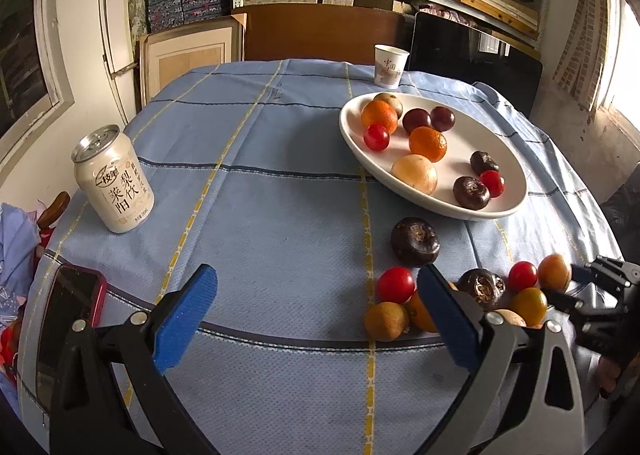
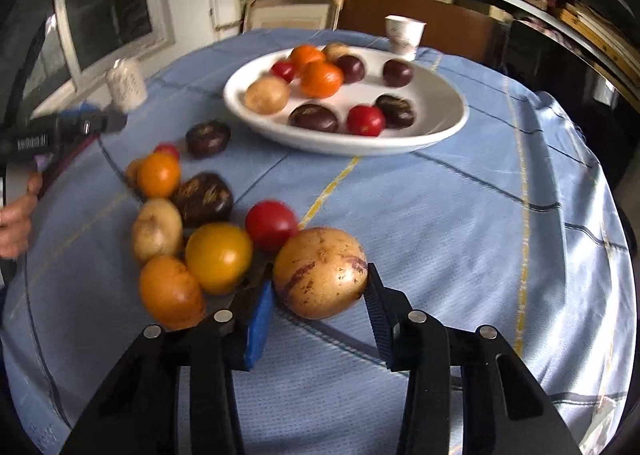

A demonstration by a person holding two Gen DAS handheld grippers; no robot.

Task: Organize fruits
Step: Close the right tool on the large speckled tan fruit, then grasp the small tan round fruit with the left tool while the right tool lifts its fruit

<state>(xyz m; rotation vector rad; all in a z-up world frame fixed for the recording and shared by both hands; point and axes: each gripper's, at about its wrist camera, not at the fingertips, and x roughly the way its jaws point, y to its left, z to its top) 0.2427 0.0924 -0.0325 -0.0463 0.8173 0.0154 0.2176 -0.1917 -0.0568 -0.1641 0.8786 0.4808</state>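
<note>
A white plate (image 1: 404,185) at the back right of the blue checked cloth holds several fruits: orange, red, dark purple and tan. Loose fruits lie in a cluster in front of it, among them a dark round one (image 1: 415,241) and a red tomato (image 1: 395,284). My left gripper (image 1: 318,275) hangs open over bare cloth just left of this cluster, nothing between its blue pads. In the right wrist view my right gripper (image 2: 320,279) is shut on a tan speckled fruit (image 2: 320,267) at the cluster's near end, a pad on each side. Yellow, orange and red fruits (image 2: 218,257) lie close on its left.
A drink can (image 1: 114,179) stands at the left of the table and a paper cup (image 1: 390,67) at the far edge behind the plate. A phone in a red case (image 1: 68,319) lies at the near left edge. A hand (image 2: 16,215) shows at the left border.
</note>
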